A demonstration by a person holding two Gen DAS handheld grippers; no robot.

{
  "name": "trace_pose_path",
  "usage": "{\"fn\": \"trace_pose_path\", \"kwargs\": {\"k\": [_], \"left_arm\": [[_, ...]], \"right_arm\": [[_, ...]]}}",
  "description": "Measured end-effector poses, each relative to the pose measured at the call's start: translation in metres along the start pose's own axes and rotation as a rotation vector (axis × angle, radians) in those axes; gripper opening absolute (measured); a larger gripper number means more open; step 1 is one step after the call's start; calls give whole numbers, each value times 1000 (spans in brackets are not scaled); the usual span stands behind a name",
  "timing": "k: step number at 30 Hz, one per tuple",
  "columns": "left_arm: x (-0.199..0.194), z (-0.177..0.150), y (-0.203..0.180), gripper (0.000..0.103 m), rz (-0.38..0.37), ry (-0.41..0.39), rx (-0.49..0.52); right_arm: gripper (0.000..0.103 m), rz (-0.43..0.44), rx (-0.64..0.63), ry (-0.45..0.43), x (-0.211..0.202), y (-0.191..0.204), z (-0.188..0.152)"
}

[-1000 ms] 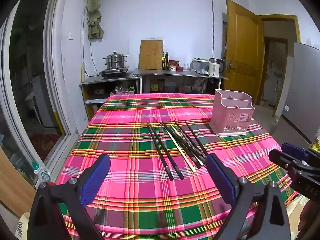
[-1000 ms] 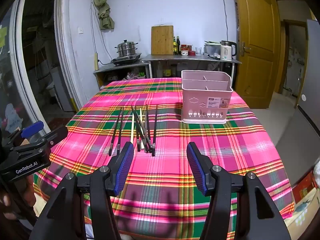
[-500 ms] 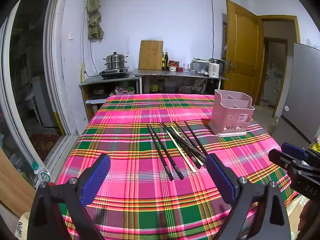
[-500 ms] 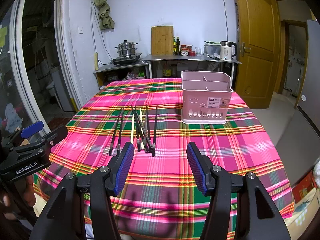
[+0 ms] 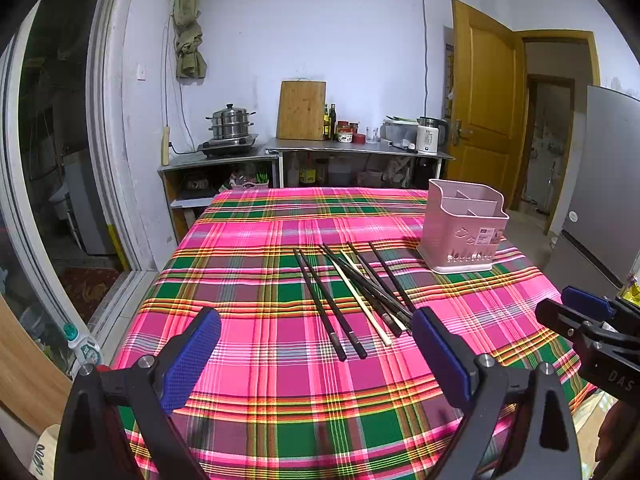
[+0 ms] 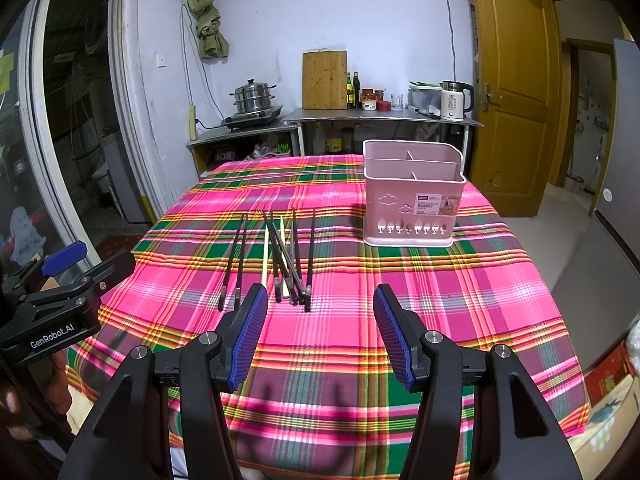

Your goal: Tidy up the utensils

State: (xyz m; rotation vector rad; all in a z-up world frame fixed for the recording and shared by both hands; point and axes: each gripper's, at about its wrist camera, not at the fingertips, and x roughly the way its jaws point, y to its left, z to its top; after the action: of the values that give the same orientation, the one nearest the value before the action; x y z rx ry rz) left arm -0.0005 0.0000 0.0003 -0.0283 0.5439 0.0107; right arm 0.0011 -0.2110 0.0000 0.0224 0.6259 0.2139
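On plaid cloth (image 6: 440, 280): slim chopsticks (image 6: 288, 256), pink slotted plastic basket (image 6: 412, 204); both grippers' fingers wide apart, empty.

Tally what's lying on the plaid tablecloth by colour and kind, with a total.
Dark chopsticks: 6 (some overlap in the cluster, so this is the best count)
Light chopsticks: 2
Pink utensil basket: 1, standing upright with nothing visible in it
Total: 9
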Motion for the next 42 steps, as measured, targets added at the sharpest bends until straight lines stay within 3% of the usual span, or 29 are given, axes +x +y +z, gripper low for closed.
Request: {"fn": "trace_pose_path", "kwargs": {"k": [26, 33, 42], "left_arm": [[-4, 3, -9, 97, 0, 9, -1], [16, -1, -3, 97, -1, 25, -1], [57, -4, 8, 97, 28, 102, -3]], "right_arm": [[56, 5, -1, 6, 1, 4, -6], [56, 13, 1, 17, 10, -2, 1], [56, 19, 1, 50, 35, -7, 7]]}}
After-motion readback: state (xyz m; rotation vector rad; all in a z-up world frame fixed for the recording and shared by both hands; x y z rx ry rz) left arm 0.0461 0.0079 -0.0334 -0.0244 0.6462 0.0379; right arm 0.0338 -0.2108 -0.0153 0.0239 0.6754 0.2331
